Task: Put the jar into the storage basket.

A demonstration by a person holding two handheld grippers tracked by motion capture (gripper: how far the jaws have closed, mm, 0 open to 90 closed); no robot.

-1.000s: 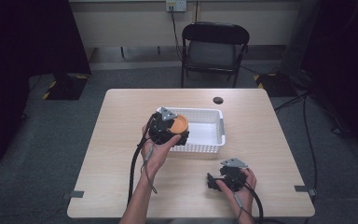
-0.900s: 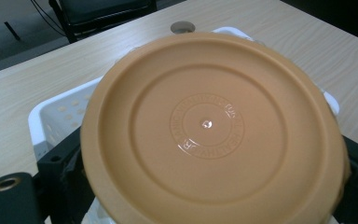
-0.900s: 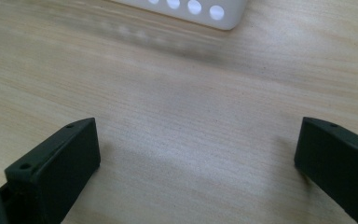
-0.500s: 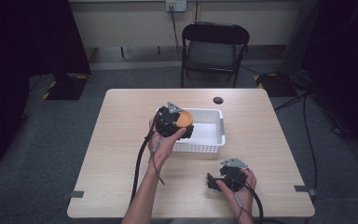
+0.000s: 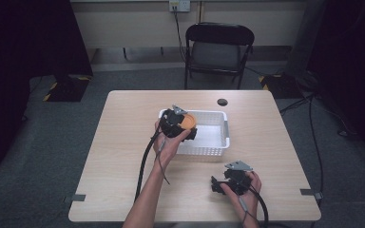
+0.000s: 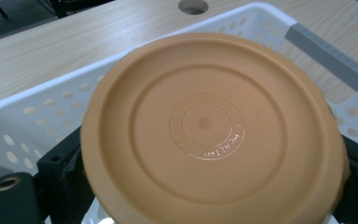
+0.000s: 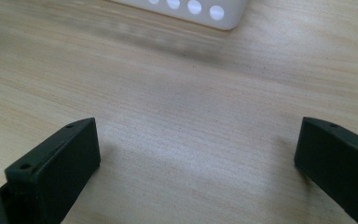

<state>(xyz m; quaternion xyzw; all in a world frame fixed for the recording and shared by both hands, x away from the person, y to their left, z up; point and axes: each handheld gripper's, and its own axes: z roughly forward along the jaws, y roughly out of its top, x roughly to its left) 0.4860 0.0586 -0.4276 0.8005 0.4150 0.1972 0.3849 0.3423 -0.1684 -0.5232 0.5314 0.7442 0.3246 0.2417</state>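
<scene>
Now the left tool (image 5: 183, 124) is clamping an orange plastic lid (image 6: 212, 128) above the white basket (image 5: 216, 142); the right tool (image 5: 221, 185), jaws apart, is resting near the bench's (image 5: 123, 142) near edge.

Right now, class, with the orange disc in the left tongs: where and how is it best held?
Grip the orange disc across its rim, one jaw on each opposite edge, coming from its near side as the left tongs do; it is flat, round and thin.
</scene>
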